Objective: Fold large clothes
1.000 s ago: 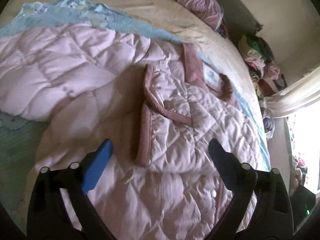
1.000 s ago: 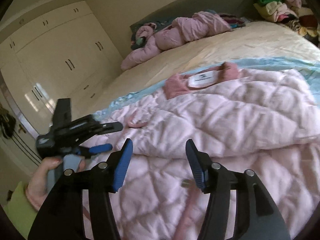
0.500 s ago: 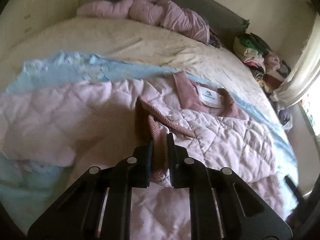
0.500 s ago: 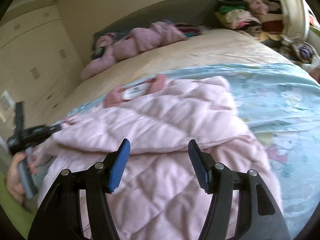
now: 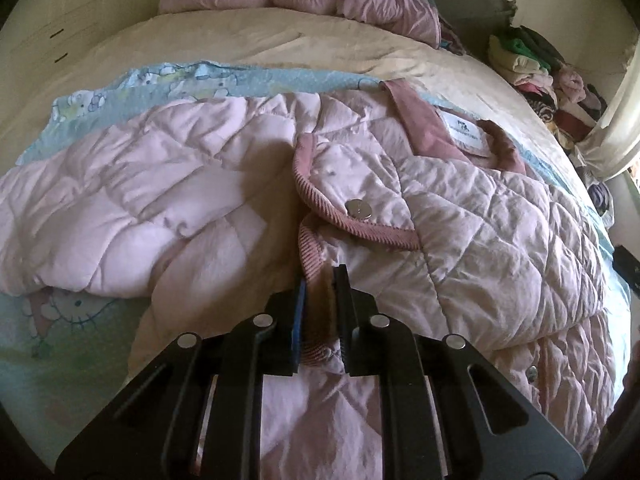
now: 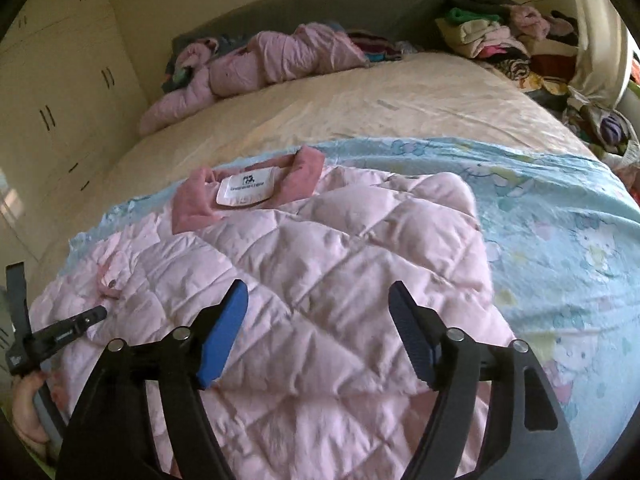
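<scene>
A pale pink quilted jacket (image 5: 460, 208) lies spread flat, sleeve folded across its front.

The corded cuff (image 5: 310, 256) disappears between the fingers of the left claw (image 5: 320, 284), so the pinched part cannot be seen. The print on the white label (image 6: 247, 192) is too small to read. The jacket (image 6: 320, 272) runs under the right claw (image 6: 318, 300) and off the bottom edge, hiding its hem, and the clothes pile (image 6: 500, 36) is too jumbled to sort.

One pale pink quilted jacket (image 5: 460, 216) on the bed (image 6: 400, 108); one crumpled pink garment (image 6: 272, 60) and one clothes pile (image 6: 500, 36) beyond it.
</scene>
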The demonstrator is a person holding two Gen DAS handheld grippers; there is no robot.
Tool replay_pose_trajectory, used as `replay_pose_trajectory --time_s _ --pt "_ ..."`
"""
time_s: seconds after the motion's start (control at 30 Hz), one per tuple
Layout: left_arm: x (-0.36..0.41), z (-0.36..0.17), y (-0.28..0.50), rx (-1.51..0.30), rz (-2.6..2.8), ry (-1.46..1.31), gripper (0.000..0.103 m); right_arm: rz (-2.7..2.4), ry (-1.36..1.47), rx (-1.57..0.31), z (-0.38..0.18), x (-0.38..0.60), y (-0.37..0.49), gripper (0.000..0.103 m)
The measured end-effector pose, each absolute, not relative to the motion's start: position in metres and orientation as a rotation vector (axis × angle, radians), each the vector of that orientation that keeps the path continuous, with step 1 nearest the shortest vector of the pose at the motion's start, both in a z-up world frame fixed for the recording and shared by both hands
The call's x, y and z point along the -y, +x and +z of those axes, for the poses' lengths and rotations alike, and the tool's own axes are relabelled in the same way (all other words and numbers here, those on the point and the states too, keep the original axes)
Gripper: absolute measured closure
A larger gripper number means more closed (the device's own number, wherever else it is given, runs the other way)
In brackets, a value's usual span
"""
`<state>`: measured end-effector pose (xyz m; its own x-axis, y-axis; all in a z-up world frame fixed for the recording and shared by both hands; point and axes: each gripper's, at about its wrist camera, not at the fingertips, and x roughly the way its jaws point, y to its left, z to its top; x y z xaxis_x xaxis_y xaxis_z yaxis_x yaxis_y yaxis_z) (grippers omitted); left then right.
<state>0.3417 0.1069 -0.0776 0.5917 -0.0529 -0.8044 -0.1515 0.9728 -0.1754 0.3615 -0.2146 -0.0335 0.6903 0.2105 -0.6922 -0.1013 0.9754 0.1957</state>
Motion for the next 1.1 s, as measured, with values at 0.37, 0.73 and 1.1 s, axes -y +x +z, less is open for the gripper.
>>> replay_pose_trajectory --time_s 0.37,0.73,1.1 --pt "-0.111 -0.084 0.345 -0.947 0.046 -0.258 0.095 0.121 0.124 -0.975 -0.09 0.209 0.405 0.029" --pt "-0.109 -0.083 0.345 -0.948 0.047 -0.255 0.094 0.102 0.173 -0.969 -0.09 0.207 0.401 0.019" --pt "-0.11 -0.048 0.319 -0.891 0.051 -0.248 0.024 0.252 0.255 -0.796 -0.035 0.182 0.341 0.004"
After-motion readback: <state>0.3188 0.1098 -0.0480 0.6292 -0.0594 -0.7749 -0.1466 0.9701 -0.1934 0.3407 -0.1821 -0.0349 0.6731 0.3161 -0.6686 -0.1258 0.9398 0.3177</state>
